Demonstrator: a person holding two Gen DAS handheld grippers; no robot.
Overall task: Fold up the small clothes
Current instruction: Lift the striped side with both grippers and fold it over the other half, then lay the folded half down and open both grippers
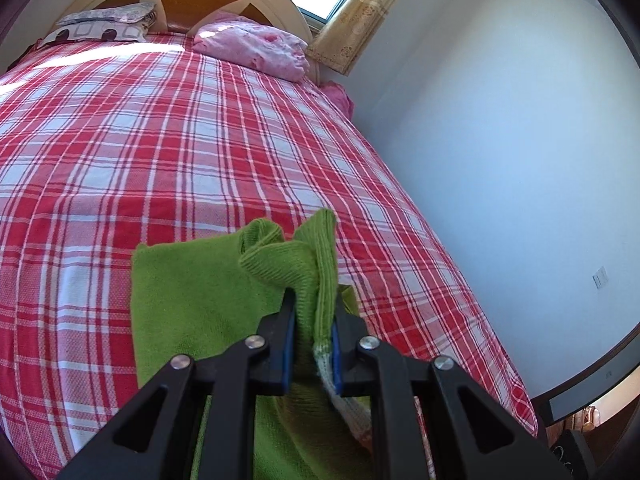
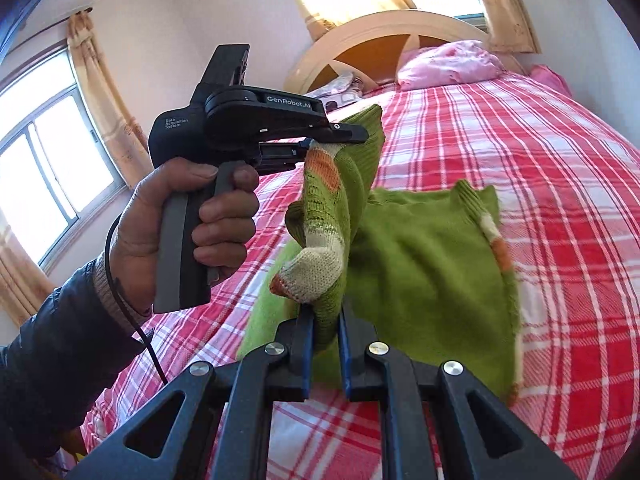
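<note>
A small green knitted sweater (image 2: 420,264) with cream and orange trim lies partly on the red plaid bed (image 2: 560,184). My left gripper (image 1: 314,312) is shut on a bunched ribbed edge of the sweater (image 1: 200,296) and holds it above the bed. It also shows in the right wrist view (image 2: 320,140), gripped by a hand, lifting one patterned edge. My right gripper (image 2: 326,320) is shut on another green fold of the sweater, near the cream and orange trim (image 2: 316,272). The cloth hangs between the two grippers.
A pink pillow (image 1: 256,46) and a grey patterned pillow (image 1: 100,26) lie by the wooden headboard (image 2: 384,36). A white wall (image 1: 500,120) runs along the bed's right side. Windows with yellow curtains (image 2: 104,100) stand at left and behind.
</note>
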